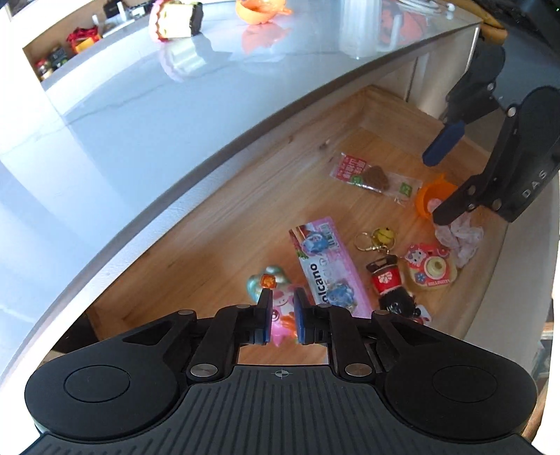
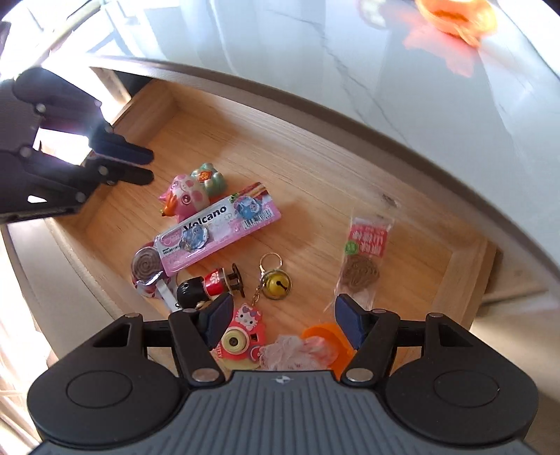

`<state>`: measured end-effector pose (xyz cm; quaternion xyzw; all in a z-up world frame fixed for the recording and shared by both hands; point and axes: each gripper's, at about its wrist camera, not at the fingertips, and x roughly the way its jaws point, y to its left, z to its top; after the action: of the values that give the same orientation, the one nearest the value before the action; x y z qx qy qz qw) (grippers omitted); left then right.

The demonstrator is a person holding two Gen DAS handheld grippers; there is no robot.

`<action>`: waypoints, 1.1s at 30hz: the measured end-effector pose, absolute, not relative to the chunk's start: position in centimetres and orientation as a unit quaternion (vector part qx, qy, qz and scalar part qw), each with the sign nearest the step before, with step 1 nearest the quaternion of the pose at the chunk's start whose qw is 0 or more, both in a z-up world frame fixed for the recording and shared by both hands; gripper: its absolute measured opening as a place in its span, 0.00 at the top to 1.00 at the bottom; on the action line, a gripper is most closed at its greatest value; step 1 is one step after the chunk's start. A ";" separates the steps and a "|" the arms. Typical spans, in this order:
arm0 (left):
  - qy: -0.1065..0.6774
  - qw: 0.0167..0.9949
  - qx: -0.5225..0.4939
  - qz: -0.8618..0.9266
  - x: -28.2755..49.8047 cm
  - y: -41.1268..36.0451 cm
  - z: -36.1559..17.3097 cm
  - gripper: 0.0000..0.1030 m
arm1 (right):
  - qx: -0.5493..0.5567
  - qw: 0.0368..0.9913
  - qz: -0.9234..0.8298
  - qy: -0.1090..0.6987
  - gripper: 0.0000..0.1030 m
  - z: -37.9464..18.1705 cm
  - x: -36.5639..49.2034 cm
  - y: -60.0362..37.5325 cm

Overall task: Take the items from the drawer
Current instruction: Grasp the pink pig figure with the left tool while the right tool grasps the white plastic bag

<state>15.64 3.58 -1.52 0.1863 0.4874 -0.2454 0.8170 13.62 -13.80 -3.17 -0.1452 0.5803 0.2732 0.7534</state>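
My own right finger covers part of the orange cup and the pale mesh pouf. The pink figurine sits half hidden behind my left pads. The snack packet's print is unreadable.

The setting appeared to be a domestic interior, most probably a kitchen or living area. A long counter with a pale, glossy, marble-veined top ran across both views, and a light wooden drawer stood pulled out beneath its edge. The drawer held household oddments: a snack packet, a pink Volcano packet, a bell keyring and small toy figures. More toys lay on the counter top, among them an orange one. An open wooden shelf behind the counter carried small, coloured items, too blurred to identify. Daylight reflected strongly off the counter surface.
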 end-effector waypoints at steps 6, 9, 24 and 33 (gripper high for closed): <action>0.532 0.794 0.197 -0.218 18.0 1.8 -3.8 0.83 | -0.122 0.778 0.256 0.561 0.36 -2.5 13.0 -16.1; 0.549 0.782 0.205 -0.213 18.4 1.3 -4.4 0.79 | -0.115 0.781 0.267 0.553 0.36 -1.9 12.7 -16.5; 0.593 0.789 0.072 -0.143 19.2 4.7 -4.3 0.75 | -0.135 0.792 0.287 0.521 0.36 -0.7 11.5 -15.8; 0.631 0.761 0.003 -0.150 19.8 6.6 -5.3 0.36 | -0.144 0.791 0.293 0.518 0.36 -0.7 11.2 -15.5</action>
<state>19.83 6.59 -5.33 0.0026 0.6306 -0.1498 0.7615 11.25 -15.48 -0.74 -0.1444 0.5177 0.2929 0.7908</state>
